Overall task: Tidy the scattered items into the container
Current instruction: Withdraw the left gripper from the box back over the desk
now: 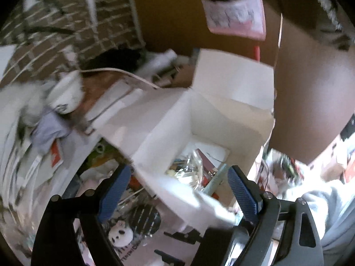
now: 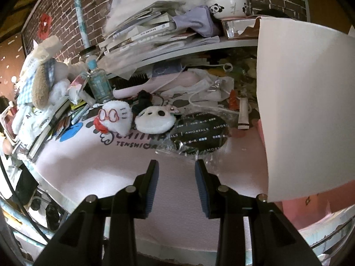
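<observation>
Your white box (image 2: pixel 310 102) fills the 3 o'clock side of the right wrist view; in the left wrist view the box already holds a heap of small packets, lying around 12 o'clock from the left gripper (image 1: pixel 177 190). That gripper is spread wide above the opening with nothing between its pads.

On the pink mat (image 2: pixel 111 166), the black round packet (image 2: pixel 199 133) lies at 12 o'clock from your right gripper (image 2: pixel 176 186), close ahead. Beyond it at 11 o'clock sit the panda plush (image 2: pixel 154 119) and the white plush with red glasses (image 2: pixel 115 116). The right gripper is half open and empty.

It looks nearer the packet, so reach straight ahead; the wrapper is flat and probably slippery.
</observation>
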`<act>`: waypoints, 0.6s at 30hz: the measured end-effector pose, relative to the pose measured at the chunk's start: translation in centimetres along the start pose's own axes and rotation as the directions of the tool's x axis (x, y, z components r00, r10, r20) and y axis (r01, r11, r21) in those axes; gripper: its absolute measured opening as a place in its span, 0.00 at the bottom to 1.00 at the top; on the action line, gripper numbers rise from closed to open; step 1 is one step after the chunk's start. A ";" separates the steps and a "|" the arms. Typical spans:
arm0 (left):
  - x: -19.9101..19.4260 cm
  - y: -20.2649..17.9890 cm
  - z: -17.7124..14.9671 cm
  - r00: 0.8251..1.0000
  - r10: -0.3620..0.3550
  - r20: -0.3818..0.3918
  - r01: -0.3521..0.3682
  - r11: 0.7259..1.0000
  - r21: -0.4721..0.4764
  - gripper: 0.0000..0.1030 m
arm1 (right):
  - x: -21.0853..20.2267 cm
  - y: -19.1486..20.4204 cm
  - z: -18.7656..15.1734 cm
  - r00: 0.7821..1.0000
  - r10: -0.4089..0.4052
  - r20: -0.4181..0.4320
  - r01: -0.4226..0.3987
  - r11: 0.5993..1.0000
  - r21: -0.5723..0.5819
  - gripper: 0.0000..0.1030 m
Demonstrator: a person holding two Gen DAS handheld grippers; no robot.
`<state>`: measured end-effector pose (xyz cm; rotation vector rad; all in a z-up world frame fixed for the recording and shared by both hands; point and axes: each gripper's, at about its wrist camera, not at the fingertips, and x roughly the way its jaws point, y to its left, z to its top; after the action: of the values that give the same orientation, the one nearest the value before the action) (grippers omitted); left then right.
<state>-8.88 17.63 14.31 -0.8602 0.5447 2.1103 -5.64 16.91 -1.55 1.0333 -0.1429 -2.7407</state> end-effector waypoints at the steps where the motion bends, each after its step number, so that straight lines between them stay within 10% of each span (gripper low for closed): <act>1: -0.6 0.4 -0.6 1.000 0.012 0.022 -0.012 1.000 -0.024 0.86 | -0.1 0.0 0.0 1.000 0.005 0.002 -0.005 1.000 0.002 0.29; 7: -4.9 3.3 -5.6 0.980 0.154 0.127 -0.126 0.970 -0.209 0.91 | -0.6 0.0 -0.3 0.999 0.017 0.032 -0.017 1.000 -0.002 0.30; 18: -7.8 6.3 -15.4 0.882 0.460 0.107 -0.360 0.802 -0.476 0.93 | -1.4 1.4 -1.9 0.987 -0.075 0.142 0.077 0.997 -0.015 0.60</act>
<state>-4.07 0.38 10.12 -0.7835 0.1283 2.7636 -3.14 15.85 -1.80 0.8562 -0.0994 -2.8779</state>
